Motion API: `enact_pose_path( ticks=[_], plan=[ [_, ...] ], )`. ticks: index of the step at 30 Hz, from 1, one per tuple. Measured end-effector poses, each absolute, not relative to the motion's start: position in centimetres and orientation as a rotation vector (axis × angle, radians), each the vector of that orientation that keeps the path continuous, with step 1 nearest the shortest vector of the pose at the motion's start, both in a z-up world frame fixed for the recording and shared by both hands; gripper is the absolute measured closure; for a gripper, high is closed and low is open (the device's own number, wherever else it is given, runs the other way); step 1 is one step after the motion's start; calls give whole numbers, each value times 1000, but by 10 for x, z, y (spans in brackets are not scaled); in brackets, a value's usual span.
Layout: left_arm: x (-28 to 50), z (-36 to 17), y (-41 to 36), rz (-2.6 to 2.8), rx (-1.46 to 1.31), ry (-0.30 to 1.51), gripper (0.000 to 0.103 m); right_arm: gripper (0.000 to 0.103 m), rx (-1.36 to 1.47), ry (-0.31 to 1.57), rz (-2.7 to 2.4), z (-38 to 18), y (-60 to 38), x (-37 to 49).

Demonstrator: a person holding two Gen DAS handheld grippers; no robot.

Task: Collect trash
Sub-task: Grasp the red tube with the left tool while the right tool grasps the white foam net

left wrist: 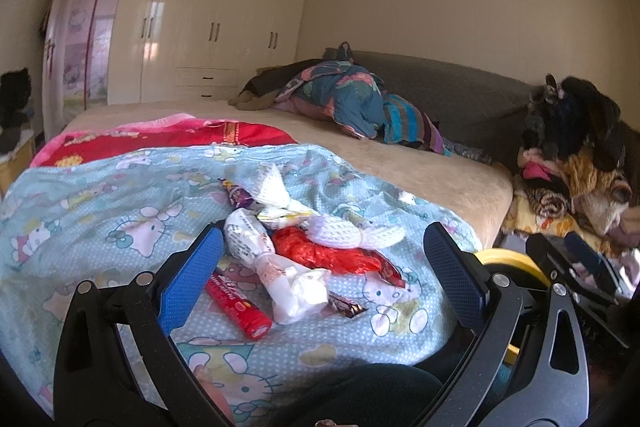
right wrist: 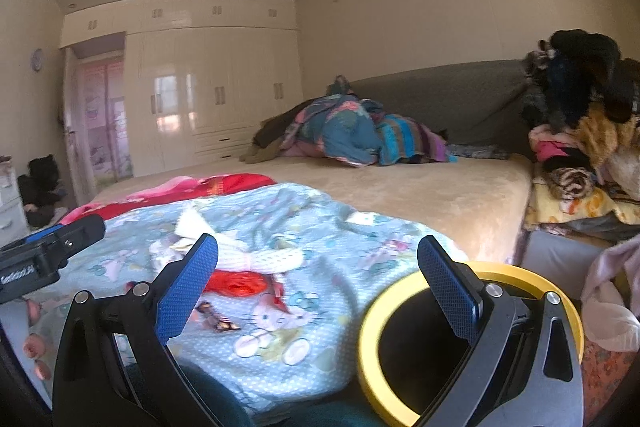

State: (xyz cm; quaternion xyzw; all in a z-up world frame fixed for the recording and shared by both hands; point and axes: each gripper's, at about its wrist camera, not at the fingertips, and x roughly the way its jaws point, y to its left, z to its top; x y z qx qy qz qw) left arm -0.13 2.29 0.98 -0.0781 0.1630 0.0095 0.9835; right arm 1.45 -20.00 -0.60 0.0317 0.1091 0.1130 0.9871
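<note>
Two grippers up, and both have their jaws spread wide with nothing in them. Our left gripper [left wrist: 320,267] hangs over the trash pile [left wrist: 296,247] on the Hello Kitty blanket [left wrist: 100,211]: white wrappers, a red crinkly bag [left wrist: 324,251], a red tube [left wrist: 238,301]. Our right gripper [right wrist: 318,281] sits just beside the yellow-rimmed bin [right wrist: 370,327] at the bed's edge.

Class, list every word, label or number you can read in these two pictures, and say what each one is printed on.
None can be read for certain.
Red tube: white lettering, too blurred.
White printed wrapper: small print, too small.
Left claw body: white lettering, blurred.
Brown wrapper: print unreadable.
</note>
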Motion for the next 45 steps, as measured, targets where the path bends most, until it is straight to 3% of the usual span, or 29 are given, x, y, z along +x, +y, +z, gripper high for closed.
enact_pose_path(
  ticks=[19, 36, 38, 42, 45],
  plan=[
    [9, 2, 98, 217, -250, 355, 11, 6, -45, 360, 523, 12, -114, 71],
    [48, -65, 128, 99, -381, 656, 11, 8, -376, 583, 583, -40, -62, 169],
    [55, -69, 124, 81, -384, 679, 13, 10, -408, 602, 583, -46, -58, 178],
    [68, -84, 118, 62, -406, 746, 33, 22, -446, 654, 588, -58, -52, 195],
    [76, -94, 118, 53, -441, 791, 43, 37, -458, 704, 595, -68, -50, 205]
  ],
)
